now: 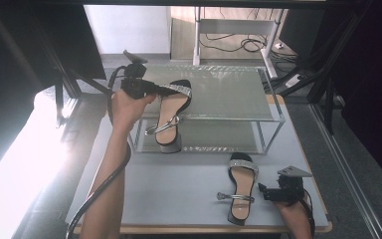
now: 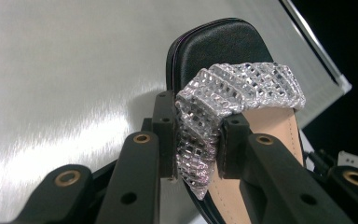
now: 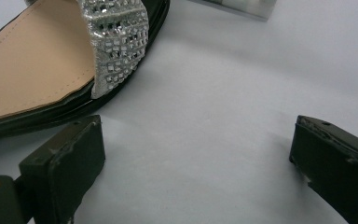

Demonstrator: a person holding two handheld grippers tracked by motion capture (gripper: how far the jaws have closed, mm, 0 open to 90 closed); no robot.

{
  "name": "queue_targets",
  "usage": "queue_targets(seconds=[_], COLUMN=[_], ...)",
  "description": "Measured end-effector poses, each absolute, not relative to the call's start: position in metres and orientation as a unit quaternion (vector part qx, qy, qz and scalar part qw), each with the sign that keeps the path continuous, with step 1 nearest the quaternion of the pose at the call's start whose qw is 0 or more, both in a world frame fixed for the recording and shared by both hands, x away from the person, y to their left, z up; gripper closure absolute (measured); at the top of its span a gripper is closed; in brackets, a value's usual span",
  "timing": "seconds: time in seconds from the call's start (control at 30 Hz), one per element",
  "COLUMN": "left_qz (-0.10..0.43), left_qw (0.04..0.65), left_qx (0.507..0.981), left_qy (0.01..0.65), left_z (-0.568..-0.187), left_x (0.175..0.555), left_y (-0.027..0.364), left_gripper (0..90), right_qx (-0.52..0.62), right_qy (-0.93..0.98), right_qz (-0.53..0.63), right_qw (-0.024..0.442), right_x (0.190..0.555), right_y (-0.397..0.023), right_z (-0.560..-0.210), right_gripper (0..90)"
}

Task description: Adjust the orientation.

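Grey surface (image 1: 189, 194) with a two-tier glass-and-metal rack (image 1: 219, 94) set at its far half; cables and a desk leg on the floor beyond.

Left claw (image 1: 155, 89) raised over the rack's top shelf, jaws clamped on the rhinestone toe strap (image 2: 233, 88) of a black heeled sandal (image 1: 171, 112). Strap bunched between the two pads in the left gripper view, black toe of the sole just above them, brushed shelf surface behind. Sandal's toe over the top shelf, heel hanging past the shelf's front edge, towards the lower tier. Silver ankle strap looped out to the left side.

Second sandal (image 1: 242, 186) flat on the surface in front of the rack, toe pointing away, silver ankle strap splayed to the left.

Right claw (image 1: 262, 191) low at the surface, just beside the second sandal's right edge, jaws spread wide, nothing between them. Toe strap of that sandal (image 3: 119, 42) seen beyond the left jaw in the right gripper view, apart from it.
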State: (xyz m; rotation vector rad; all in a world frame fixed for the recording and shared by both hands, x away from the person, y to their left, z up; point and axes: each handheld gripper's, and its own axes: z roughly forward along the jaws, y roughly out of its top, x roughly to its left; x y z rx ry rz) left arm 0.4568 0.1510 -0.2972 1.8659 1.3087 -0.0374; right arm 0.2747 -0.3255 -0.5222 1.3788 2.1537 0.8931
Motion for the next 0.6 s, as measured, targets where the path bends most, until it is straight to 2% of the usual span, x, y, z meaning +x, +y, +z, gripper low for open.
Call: queue_targets(seconds=[0.27, 0.6], left_qz=[-0.016, -0.014], left_qw=[0.429, 0.425], left_qx=[0.726, 0.726], left_qy=[0.537, 0.54], left_z=[-0.299, -0.302], left_x=[0.485, 0.516], left_y=[0.148, 0.147], left_gripper=[73.5, 73.6], right_qx=[0.495, 0.496], right_qy=[0.777, 0.777], right_qz=[0.322, 0.322], right_qw=[0.216, 0.216], right_x=[0.275, 0.275], right_y=[-0.326, -0.326], right_z=[-0.522, -0.522], right_gripper=[2.8, 2.8])
